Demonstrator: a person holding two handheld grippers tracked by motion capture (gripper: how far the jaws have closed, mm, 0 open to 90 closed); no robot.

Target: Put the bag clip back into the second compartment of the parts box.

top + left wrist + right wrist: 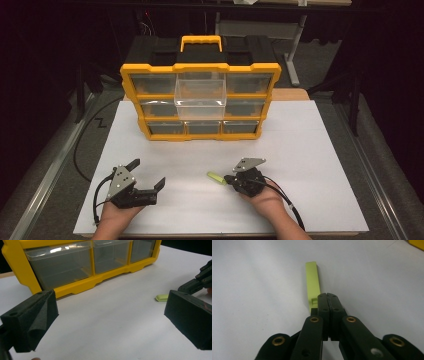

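Right gripper (pixel 327 296) jaws closed, touching flat lime-green plastic strip (pixel 312 285) on white table (pixel 300 150) – grip uncertain. Left gripper (pixel 148 175) open, idle. Likely next: carry strip to pulled-out clear drawer (pixel 200 97) of yellow organizer (pixel 131 82).

No readable writing anywhere.

The yellow-and-black drawer organizer (pixel 200 95) carries no legible brand, label or number on its frame, its handle or its clear drawer fronts, seen from the high view and close up in the left gripper view. The white table (pixel 300 145) is blank, the lime-green strip (pixel 312 282) bears no print, and the black gripper parts and their grey plates show no markings that can be made out.
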